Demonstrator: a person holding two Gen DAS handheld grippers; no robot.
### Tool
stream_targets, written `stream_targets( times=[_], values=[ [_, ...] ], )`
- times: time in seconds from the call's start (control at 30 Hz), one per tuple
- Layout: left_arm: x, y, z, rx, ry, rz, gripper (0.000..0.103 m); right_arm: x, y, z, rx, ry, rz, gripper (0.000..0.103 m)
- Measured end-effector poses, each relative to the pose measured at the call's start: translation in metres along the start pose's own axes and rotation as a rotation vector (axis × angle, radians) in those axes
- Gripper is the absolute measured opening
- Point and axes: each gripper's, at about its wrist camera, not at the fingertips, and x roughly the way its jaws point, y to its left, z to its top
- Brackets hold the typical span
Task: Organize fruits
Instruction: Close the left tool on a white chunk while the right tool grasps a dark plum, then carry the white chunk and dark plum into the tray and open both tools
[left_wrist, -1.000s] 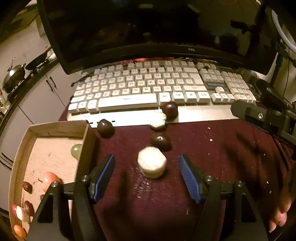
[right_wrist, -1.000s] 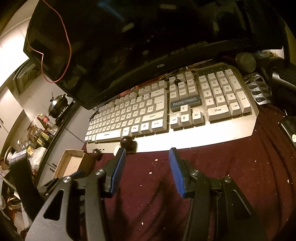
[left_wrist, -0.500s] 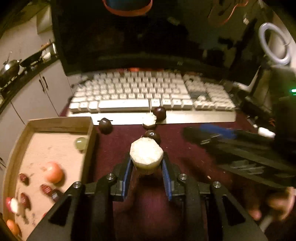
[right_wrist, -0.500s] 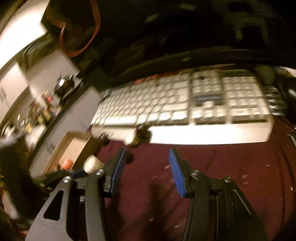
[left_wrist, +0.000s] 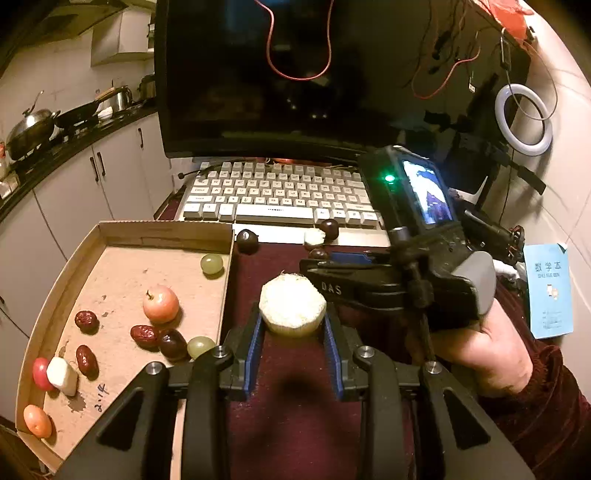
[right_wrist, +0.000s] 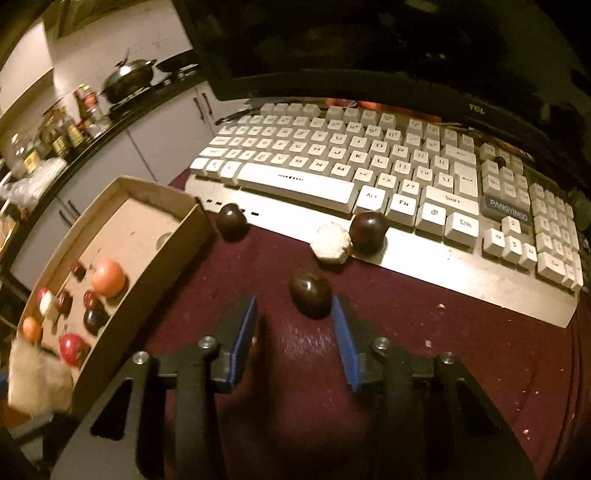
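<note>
Left wrist view: the left gripper (left_wrist: 293, 332) has its blue pads clamped on a pale, rough-surfaced, faceted round fruit piece (left_wrist: 292, 307), lifted at frame centre above the dark red tablecloth (left_wrist: 295, 424). To the left lies the shallow brown cardboard tray (left_wrist: 162, 234) holding a pink-red apple-like fruit (left_wrist: 161, 304), green grapes and wrinkled red dates. The right gripper (left_wrist: 354, 258) crosses from the right, carried by a hand (left_wrist: 484, 350) (it partly hides the white keyboard (left_wrist: 273, 192)).

Right wrist view: the right gripper (right_wrist: 293, 325) has just been closing, yet its pads do not touch the glossy dark brown round fruit (right_wrist: 310, 292) that sits between the fingertips on the cloth. Beyond it, against the keyboard's edge, rest a smaller pale peeled piece (right_wrist: 331, 243) and a second dark round fruit (right_wrist: 368, 228); a third dark fruit (right_wrist: 231, 218) sits just beside the tray's corner. The held pale piece shows blurred at lower left.
</note>
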Motion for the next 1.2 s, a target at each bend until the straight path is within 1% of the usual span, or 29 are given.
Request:
stream_targets(
  times=[0.07,0.13,0.17,0.2,0.4,0.57,0.7,0.77,0.9,1.03,1.2],
  values=[
    [0.002,0.002,0.0,-0.005,0.002,-0.004,0.03,0.007,0.0,0.003,0.005,0.006,-0.045,0.037],
    [0.002,0.005,-0.001,-0.016,0.008,-0.009,0.03,0.01,-0.002,0.004,0.016,0.006,-0.054,0.032],
    [0.001,0.007,-0.002,-0.019,0.008,-0.007,0.03,0.01,-0.002,0.004,0.013,0.004,-0.066,0.025],
    [0.001,0.009,-0.003,-0.023,0.008,-0.004,0.03,0.011,-0.002,0.005,0.011,0.003,-0.066,0.024],
    [-0.005,0.018,-0.007,-0.046,0.009,-0.002,0.03,0.007,-0.005,0.002,0.037,-0.008,-0.043,0.023],
    [-0.014,0.028,-0.012,-0.064,-0.001,0.009,0.03,-0.016,-0.001,-0.008,0.042,-0.046,-0.019,0.023],
    [-0.021,0.038,-0.015,-0.077,-0.01,0.028,0.03,-0.041,0.009,-0.012,0.036,-0.094,0.004,0.023],
    [-0.023,0.042,-0.016,-0.083,-0.01,0.034,0.03,-0.055,0.018,-0.014,0.033,-0.125,0.021,0.023],
    [-0.028,0.052,-0.016,-0.087,-0.018,0.057,0.03,-0.073,0.038,-0.016,0.012,-0.158,0.05,0.023],
    [-0.033,0.066,-0.017,-0.091,-0.036,0.11,0.03,-0.087,0.066,-0.013,-0.023,-0.19,0.081,0.023],
    [-0.034,0.089,-0.016,-0.099,-0.039,0.185,0.03,-0.093,0.093,-0.009,-0.05,-0.203,0.122,0.023]
  ],
)
